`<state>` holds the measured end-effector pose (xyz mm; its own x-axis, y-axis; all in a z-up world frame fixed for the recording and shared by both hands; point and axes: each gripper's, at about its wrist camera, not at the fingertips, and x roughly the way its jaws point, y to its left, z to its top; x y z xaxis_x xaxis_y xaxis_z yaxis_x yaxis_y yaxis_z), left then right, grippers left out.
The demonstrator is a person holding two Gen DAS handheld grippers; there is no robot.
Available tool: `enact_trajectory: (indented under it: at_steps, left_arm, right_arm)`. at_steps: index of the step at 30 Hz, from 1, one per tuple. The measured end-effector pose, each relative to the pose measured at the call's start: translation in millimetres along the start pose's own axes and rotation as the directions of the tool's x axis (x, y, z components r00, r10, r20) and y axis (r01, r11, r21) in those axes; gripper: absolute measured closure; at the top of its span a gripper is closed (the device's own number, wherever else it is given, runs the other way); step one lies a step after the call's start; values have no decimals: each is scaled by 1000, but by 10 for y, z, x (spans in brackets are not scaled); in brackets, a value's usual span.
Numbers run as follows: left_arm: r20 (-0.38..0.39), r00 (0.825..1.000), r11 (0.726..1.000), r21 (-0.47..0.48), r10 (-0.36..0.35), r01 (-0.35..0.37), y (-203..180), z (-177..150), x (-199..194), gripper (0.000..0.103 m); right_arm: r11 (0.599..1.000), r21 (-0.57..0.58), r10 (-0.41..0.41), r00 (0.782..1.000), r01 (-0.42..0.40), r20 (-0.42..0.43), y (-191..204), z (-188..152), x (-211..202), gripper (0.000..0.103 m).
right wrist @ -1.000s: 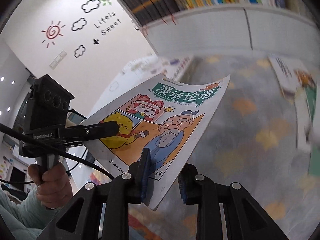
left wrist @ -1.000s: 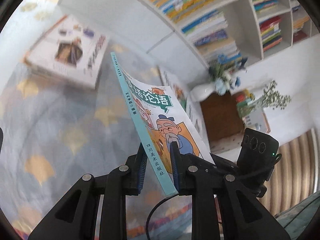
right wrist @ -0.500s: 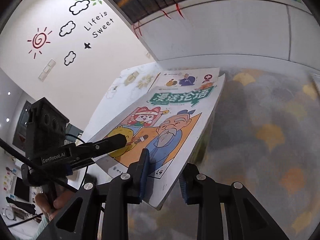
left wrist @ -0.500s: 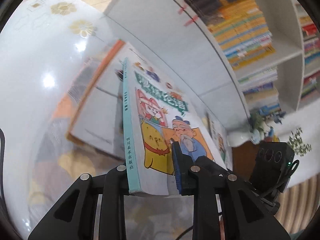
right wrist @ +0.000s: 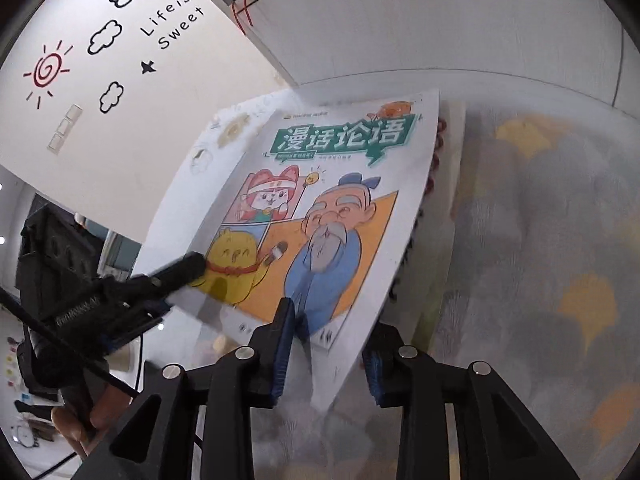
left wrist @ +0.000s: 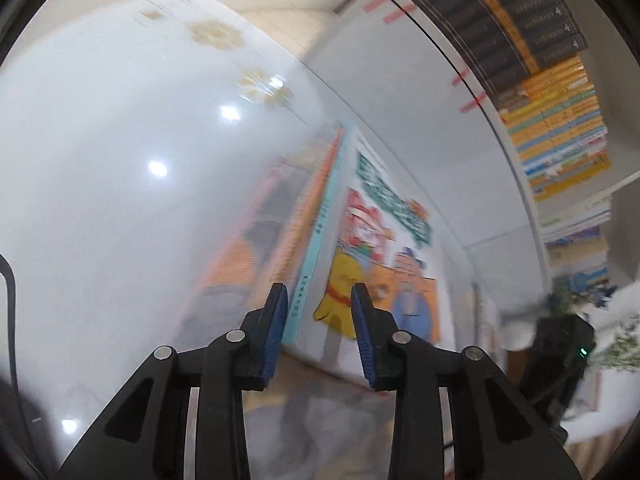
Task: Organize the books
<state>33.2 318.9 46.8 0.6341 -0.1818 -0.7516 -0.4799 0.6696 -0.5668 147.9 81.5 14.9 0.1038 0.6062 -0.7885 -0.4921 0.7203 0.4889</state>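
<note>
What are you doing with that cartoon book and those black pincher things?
A person is tidying books with two hand-held grippers. Both are at the cartoon book with the green title, which is lying on top of another book on the table. The left gripper has the book's teal spine edge between its jaws, and the right gripper is at the book's bottom corner. Both sets of jaws are opening, so the book looks like it is being let go onto the pile.

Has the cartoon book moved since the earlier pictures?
Yes. The cartoon book has come down and now lies nearly flat on the book pile beside the white cabinet.
</note>
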Motion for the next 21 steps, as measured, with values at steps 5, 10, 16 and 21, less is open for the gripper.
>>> enact_trajectory:
  at_steps: [5,10,16,21]
  left_arm:
    - [28,997,988,137,73,-77,-198,-258,-347,72]
    - [-118,993,937,348,24,19,-936,-794,-172,49]
    - [-369,928,814,522,-56,256,-2219,-1792,463,49]
    - [-399,917,706,652,8,277,-3247,-2494,821,50]
  right_arm:
    - [999,28,29,999,-29,-24,-200,-406,-344,66]
    - [993,108,-31,997,38,-64,-676,-1150,-798,59]
    - [893,426,-157,987,149,-16,-1744,-2144,-1866,59]
    - [790,562,-347,934,244,82,-2498,-2463,-2840,58]
